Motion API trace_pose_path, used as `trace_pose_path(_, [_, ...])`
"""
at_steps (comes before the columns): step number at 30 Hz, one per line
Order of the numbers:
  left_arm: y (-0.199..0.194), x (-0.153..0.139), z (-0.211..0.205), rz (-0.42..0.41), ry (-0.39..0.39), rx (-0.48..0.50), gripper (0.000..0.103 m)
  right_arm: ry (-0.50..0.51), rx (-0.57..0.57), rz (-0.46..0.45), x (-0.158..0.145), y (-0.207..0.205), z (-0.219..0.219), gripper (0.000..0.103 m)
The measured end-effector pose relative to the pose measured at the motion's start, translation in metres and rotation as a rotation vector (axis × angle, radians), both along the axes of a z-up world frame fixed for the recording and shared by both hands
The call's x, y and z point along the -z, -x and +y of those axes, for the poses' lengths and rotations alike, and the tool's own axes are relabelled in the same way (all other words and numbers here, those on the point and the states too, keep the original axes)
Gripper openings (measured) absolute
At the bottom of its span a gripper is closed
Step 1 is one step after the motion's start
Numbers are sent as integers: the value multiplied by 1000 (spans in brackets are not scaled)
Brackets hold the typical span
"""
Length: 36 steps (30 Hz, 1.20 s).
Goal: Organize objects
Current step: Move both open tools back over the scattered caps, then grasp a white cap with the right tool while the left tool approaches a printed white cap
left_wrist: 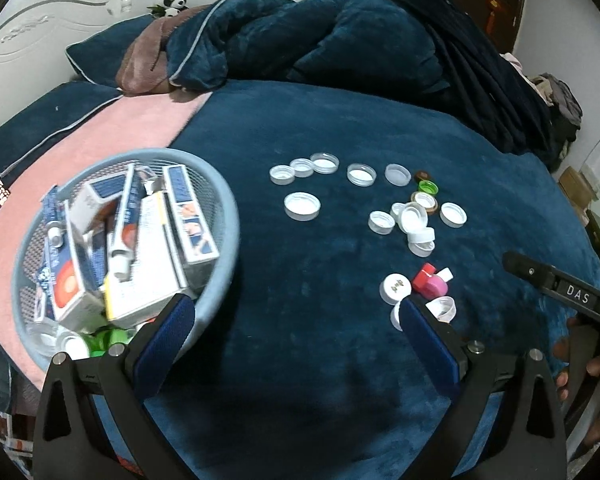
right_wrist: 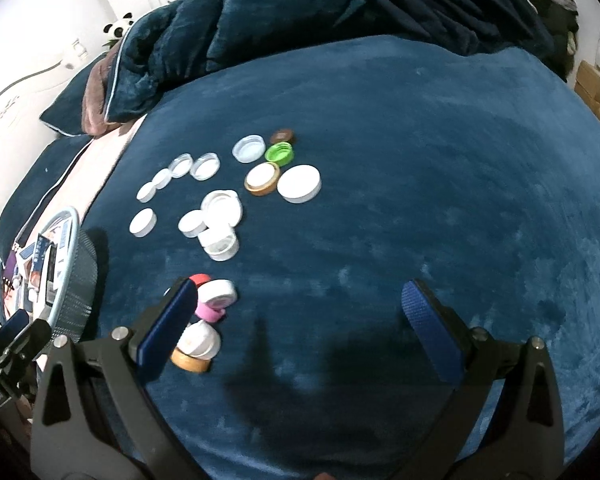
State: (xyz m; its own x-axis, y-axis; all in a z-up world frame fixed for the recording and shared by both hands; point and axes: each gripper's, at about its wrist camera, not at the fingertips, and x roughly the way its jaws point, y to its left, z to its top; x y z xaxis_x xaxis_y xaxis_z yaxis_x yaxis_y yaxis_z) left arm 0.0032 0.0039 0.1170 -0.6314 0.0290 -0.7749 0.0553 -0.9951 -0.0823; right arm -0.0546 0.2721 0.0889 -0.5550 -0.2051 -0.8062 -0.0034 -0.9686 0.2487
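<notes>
Both the left gripper (left_wrist: 296,312) and the right gripper (right_wrist: 298,308) hover with jaws spread wide and empty over the bed (right_wrist: 420,160). The bottle caps (right_wrist: 220,224) look light, stiff and slick; pinching one across its rim should hold best. The nearest, a pink cap (right_wrist: 209,311), lies just beside the right gripper's left finger. The mesh basket (left_wrist: 220,200) sits beside the left gripper's left finger, more caps farther ahead.

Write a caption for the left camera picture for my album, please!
Open left hand-held gripper hovers over a blue blanket between a basket of boxes and scattered bottle caps.
</notes>
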Motion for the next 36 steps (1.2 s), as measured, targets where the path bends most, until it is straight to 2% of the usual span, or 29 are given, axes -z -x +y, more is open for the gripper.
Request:
trace_pose_path(13, [44,54,40,-106,-8,92,102,6,31,-28,13,8,13,103])
trace_pose_path(24, [67,76,56,-158,-46,139,101,4,53,-43,23,17,19,103])
trace_pose_path(26, [72,79,61,-166,-57,153,96,-1,52,-48,25,18,19,103])
trace_pose_path(27, [75,81,64,-176,-52,162,93,-3,52,-50,26,19,19,103])
trace_pose_path(28, [78,84,68,-189,-44,172,87,-5,52,-54,28,19,19,103])
trace_pose_path(31, [85,92,73,-228,-16,188,80,-14,50,-64,32,20,20,103])
trace_pose_path(33, [83,91,71,-220,-20,180,70,-19,52,-69,34,20,21,103])
trace_pose_path(34, [82,90,68,-212,-19,165,56,-20,54,-71,36,21,22,103])
trace_pose_path(35, [82,88,64,-199,-23,147,47,-21,56,-72,37,22,22,103])
trace_pose_path(36, [83,87,58,-191,-42,131,46,-22,57,-74,38,23,23,103])
